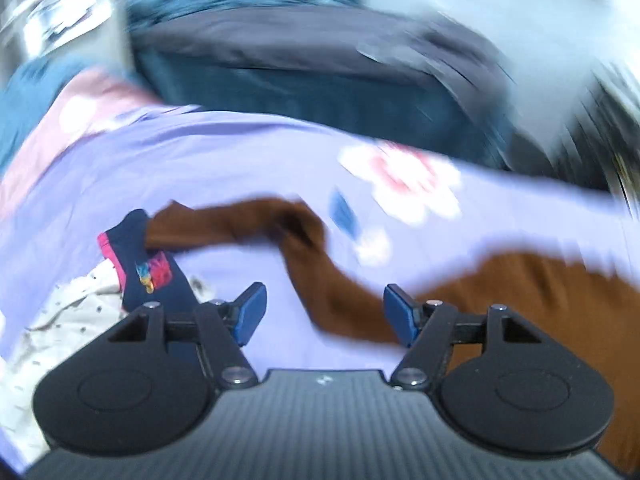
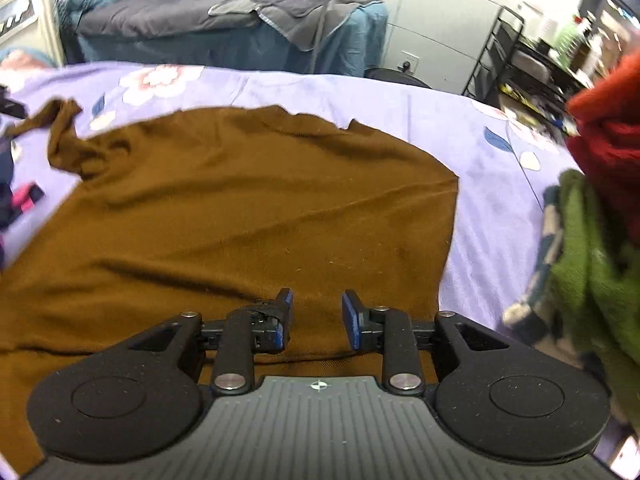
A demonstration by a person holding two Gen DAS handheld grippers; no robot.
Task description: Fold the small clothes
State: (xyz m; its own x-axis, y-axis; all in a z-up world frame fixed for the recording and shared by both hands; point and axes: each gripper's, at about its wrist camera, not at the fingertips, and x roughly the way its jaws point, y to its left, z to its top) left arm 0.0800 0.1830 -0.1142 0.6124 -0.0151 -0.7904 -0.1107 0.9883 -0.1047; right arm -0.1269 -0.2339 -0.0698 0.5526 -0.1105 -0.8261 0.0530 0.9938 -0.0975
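A brown shirt (image 2: 248,208) lies spread flat on the lilac flowered bedsheet (image 2: 492,200). Its left sleeve (image 2: 64,140) is crumpled at the far left. My right gripper (image 2: 317,322) is open just above the shirt's near part, holding nothing. In the blurred left wrist view my left gripper (image 1: 324,312) is open over the sheet, and the brown sleeve (image 1: 304,240) runs between its blue pads (image 1: 400,312) toward the shirt body (image 1: 540,312) at the right.
A navy and pink garment (image 1: 148,264) and a white dotted one (image 1: 60,312) lie at the left. Red (image 2: 608,140) and green (image 2: 592,264) clothes are piled at the right. A blue-covered bed (image 2: 224,28) and a black metal rack (image 2: 516,56) stand behind.
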